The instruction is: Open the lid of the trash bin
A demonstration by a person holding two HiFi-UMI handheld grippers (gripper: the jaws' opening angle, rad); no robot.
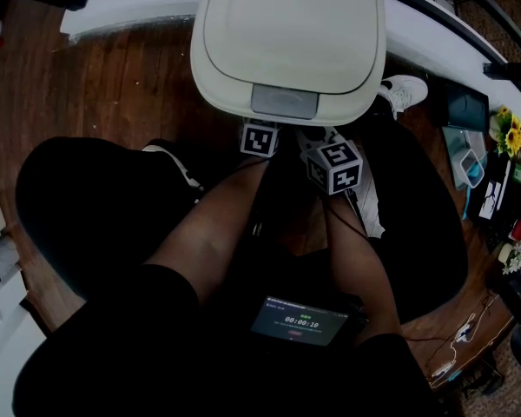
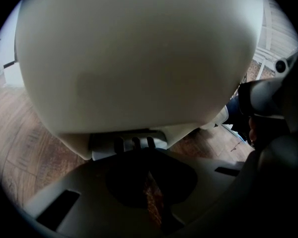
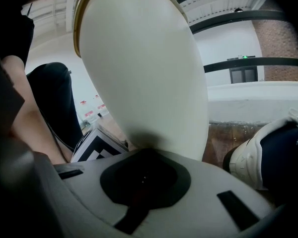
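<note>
A cream trash bin [image 1: 286, 33] stands on the wooden floor with its domed lid down and a grey latch [image 1: 284, 101] at its front edge. Both grippers are held low against the bin's front. My left gripper [image 1: 262, 133] sits just under the latch, and in the left gripper view the bin [image 2: 139, 58] fills the frame, with the ribbed latch [image 2: 131, 143] right above the left gripper [image 2: 146, 170], which looks shut with nothing in it. My right gripper [image 1: 317, 142] touches the bin wall [image 3: 144, 68] to the right; the right gripper [image 3: 144, 170] also looks shut and empty.
A white shoe [image 1: 404, 89] rests on the floor by the bin's right side, and shows as the shoe [image 3: 268, 152] in the right gripper view. A lit timer screen [image 1: 300, 321] lies on the person's lap. Yellow flowers [image 1: 508, 129] and small items crowd the right edge. A white ledge [image 1: 130, 3] runs behind.
</note>
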